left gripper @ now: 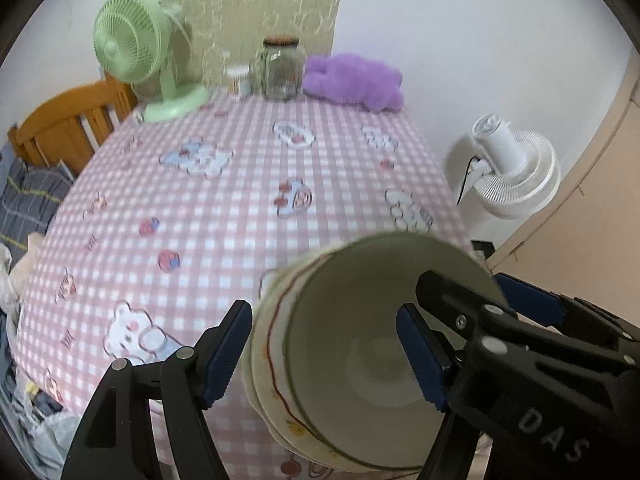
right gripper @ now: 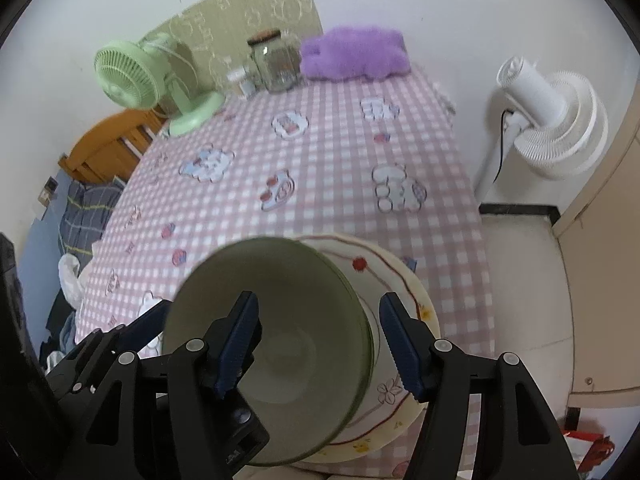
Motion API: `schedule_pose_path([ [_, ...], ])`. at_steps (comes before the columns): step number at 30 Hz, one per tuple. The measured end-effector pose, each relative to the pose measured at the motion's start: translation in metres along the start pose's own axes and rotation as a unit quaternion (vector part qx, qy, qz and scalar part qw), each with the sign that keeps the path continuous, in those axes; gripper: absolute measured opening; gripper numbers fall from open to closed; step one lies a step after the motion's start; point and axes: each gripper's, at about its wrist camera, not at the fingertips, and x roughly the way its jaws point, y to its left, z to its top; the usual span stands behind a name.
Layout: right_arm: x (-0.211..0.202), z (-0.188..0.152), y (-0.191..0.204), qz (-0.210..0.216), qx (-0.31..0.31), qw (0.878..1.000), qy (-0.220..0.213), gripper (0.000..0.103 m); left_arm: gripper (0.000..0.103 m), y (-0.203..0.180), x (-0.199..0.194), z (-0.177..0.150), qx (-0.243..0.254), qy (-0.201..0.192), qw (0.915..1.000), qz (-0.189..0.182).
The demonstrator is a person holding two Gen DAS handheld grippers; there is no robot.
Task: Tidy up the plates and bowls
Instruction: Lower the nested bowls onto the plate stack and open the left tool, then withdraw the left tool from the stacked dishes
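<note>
A white bowl with a green rim (left gripper: 360, 344) sits on a cream plate with a red wavy line and flowers (left gripper: 272, 364) at the near edge of the table. My left gripper (left gripper: 324, 352) is open, its right finger inside the bowl and its left finger outside the plate. In the right wrist view the bowl (right gripper: 296, 344) lies on the plate (right gripper: 400, 280). My right gripper (right gripper: 318, 350) is open, its left finger over the bowl and its right finger over the plate. The other gripper's jaws straddle the bowl's rim in each view.
The table has a pink checked cloth (left gripper: 224, 200). At its far end stand a green fan (left gripper: 136, 52), a glass jar (left gripper: 282, 68), a small white container (left gripper: 239, 80) and a purple plush (left gripper: 356, 80). A white floor fan (right gripper: 548, 120) stands right of the table. A wooden bed frame (left gripper: 68, 120) is at left.
</note>
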Motion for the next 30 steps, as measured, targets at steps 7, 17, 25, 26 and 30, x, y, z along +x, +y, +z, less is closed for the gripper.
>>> schedule_pose_path([
  [7, -0.019, 0.015, 0.033, -0.030, -0.016, 0.998, -0.047, 0.068, 0.085, 0.032, -0.027, 0.014, 0.007, -0.051, 0.9987, -0.007],
  [17, -0.014, 0.022, 0.102, -0.054, -0.014, 0.996, -0.072, 0.074, 0.092, 0.120, -0.049, 0.022, 0.009, -0.081, 0.9967, 0.008],
  [25, -0.015, 0.007, 0.156, -0.089, -0.003, 0.986, -0.140, 0.077, 0.092, 0.186, -0.053, 0.025, 0.030, -0.113, 0.9924, 0.038],
  [26, -0.014, 0.003, 0.163, -0.093, -0.004, 0.985, -0.147, 0.078, 0.092, 0.190, -0.053, 0.024, 0.034, -0.115, 0.9922, 0.034],
  [30, -0.006, -0.008, 0.180, -0.105, -0.005, 0.984, -0.141, 0.078, 0.092, 0.209, -0.051, 0.013, 0.051, -0.120, 0.9907, 0.040],
])
